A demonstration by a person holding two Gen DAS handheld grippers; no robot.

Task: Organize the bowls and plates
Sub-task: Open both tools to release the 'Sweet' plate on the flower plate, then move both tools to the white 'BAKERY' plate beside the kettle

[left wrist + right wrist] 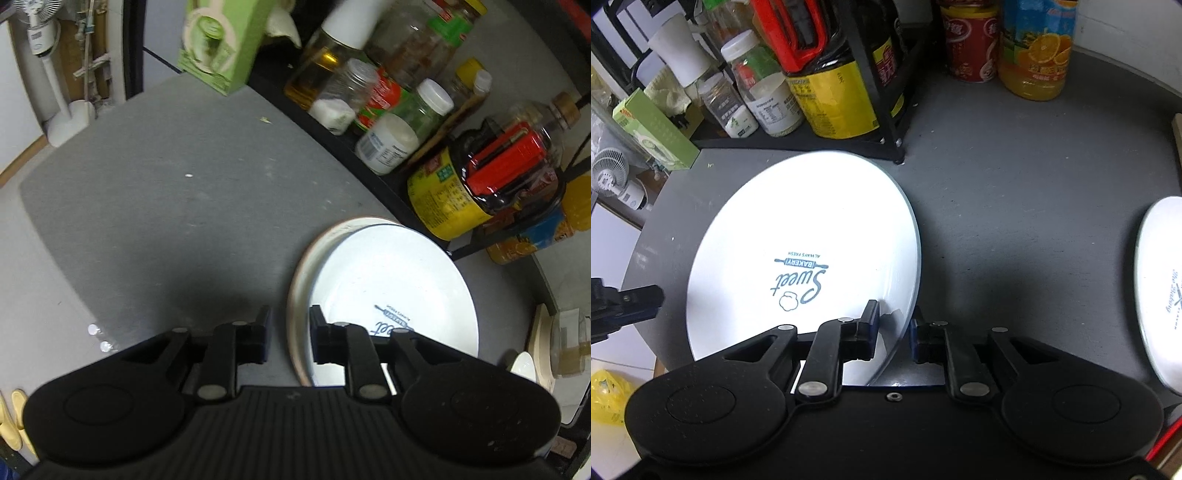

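With my right gripper (894, 326) straddling the near rim of the white plate (805, 236) on the grey table (1015, 206), jaws not yet clenched, I should seat deeper before clamping; my left gripper (290, 334) waits unclenched beside it.

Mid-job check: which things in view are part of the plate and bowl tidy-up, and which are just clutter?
Job items:
Sweet Bakery plate, its rim between the right gripper fingers
beige plate underneath it
second printed plate, far right
left gripper, open

Clutter:
black rack of jars and bottles
orange juice bottle
red can
green box
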